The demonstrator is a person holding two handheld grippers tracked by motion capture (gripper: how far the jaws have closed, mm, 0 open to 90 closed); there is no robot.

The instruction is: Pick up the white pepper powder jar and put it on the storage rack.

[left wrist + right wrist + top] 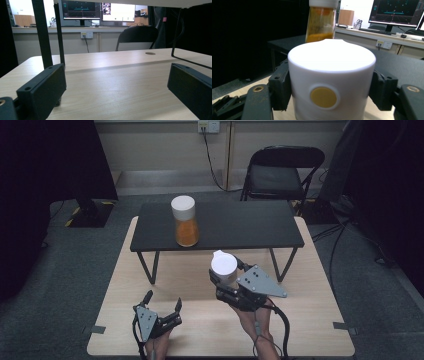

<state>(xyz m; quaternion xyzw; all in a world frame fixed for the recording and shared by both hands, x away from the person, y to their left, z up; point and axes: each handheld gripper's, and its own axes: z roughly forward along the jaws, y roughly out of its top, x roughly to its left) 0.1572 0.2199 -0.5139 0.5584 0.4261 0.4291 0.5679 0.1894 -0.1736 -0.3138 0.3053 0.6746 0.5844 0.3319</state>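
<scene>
Right gripper (223, 279), lower centre of the high view, jaws clamped on both sides of a white-capped jar (224, 266) with a yellow dot on its cap, held just in front of the black shelf (250, 227). Left gripper (162, 311), lower left, jaws spread wide, holding nothing, over the wooden table (310, 320). A second jar with orange contents (185, 221) stands upright on the shelf, centre left.

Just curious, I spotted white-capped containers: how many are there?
2. One jar with orange contents stands on the black shelf; the other white-capped container is gripped in the right tongs above the wooden table.
</scene>
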